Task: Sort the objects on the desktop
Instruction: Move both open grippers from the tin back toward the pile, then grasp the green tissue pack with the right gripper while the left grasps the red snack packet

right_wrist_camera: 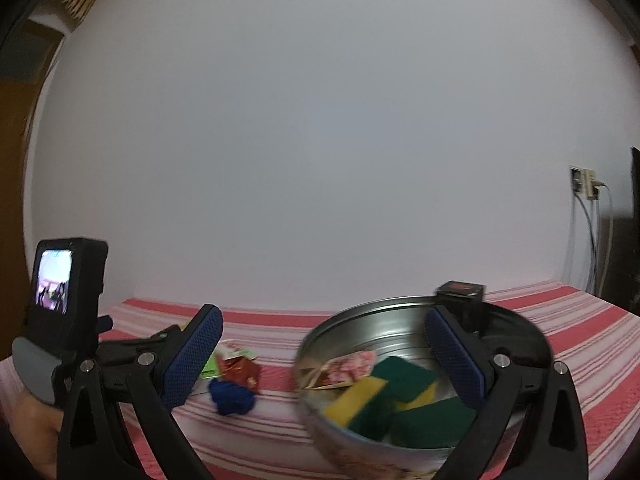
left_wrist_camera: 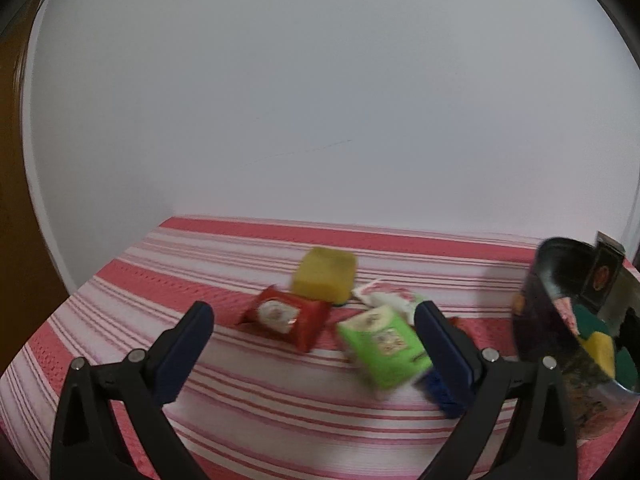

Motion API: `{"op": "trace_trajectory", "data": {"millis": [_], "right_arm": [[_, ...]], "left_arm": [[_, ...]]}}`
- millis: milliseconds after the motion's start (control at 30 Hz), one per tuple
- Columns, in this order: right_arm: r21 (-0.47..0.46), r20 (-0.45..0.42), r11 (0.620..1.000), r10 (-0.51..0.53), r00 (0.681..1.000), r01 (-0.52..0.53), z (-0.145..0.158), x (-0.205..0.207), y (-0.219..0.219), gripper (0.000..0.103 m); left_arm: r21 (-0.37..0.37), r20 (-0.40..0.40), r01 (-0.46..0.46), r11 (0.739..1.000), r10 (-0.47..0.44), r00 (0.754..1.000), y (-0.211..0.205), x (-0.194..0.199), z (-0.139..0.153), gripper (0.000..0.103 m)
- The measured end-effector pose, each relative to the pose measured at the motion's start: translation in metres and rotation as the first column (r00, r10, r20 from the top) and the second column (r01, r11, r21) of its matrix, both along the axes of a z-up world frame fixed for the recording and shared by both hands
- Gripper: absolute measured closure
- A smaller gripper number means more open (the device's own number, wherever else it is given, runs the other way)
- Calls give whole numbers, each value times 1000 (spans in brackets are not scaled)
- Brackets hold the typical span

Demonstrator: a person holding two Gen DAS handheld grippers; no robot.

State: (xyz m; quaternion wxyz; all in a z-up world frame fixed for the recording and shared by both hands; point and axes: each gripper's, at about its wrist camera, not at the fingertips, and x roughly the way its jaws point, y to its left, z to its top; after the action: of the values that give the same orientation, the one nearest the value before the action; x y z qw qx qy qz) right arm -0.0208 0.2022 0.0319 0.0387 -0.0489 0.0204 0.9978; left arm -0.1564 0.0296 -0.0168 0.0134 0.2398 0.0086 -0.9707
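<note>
In the left wrist view a yellow sponge (left_wrist_camera: 324, 274), a red packet (left_wrist_camera: 286, 316), a pink-and-white packet (left_wrist_camera: 386, 294), a green packet (left_wrist_camera: 384, 344) and a blue object (left_wrist_camera: 438, 394) lie on the striped cloth. My left gripper (left_wrist_camera: 314, 320) is open and empty above them. A round metal tin (right_wrist_camera: 400, 312) holds green-and-yellow sponges (right_wrist_camera: 384, 396), a pink packet (right_wrist_camera: 352, 364) and a dark box (right_wrist_camera: 460, 290). My right gripper (right_wrist_camera: 322, 342) is open and empty over the tin's left rim. The tin also shows in the left wrist view (left_wrist_camera: 538, 320).
The table carries a pink-and-white striped cloth (left_wrist_camera: 200, 248) against a white wall. The left gripper's body with its camera screen (right_wrist_camera: 56, 280) sits left in the right wrist view. A wall socket with cables (right_wrist_camera: 584, 184) is at the right.
</note>
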Motion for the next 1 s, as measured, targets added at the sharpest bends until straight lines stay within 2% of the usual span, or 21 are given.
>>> {"op": "trace_trajectory", "data": {"millis": [67, 300, 567, 700, 833, 1000], "right_arm": [[13, 12, 1000, 19, 1000, -19, -1, -4, -9, 1], [27, 114, 995, 89, 990, -92, -8, -27, -36, 1], [33, 218, 983, 168, 961, -180, -17, -52, -63, 1], [18, 298, 972, 219, 929, -235, -22, -73, -81, 1], [-30, 374, 963, 259, 890, -268, -29, -101, -94, 1], [-101, 458, 955, 295, 839, -280, -40, -138, -102, 1]], "left_arm": [[9, 11, -13, 1000, 13, 1000, -11, -4, -1, 1], [-31, 32, -118, 993, 119, 992, -54, -26, -8, 1], [27, 138, -222, 975, 216, 967, -99, -59, -20, 1], [13, 163, -238, 971, 232, 959, -104, -75, -23, 1], [1, 165, -225, 974, 222, 961, -107, -86, -25, 1], [91, 214, -219, 971, 196, 957, -118, -89, -32, 1]]}}
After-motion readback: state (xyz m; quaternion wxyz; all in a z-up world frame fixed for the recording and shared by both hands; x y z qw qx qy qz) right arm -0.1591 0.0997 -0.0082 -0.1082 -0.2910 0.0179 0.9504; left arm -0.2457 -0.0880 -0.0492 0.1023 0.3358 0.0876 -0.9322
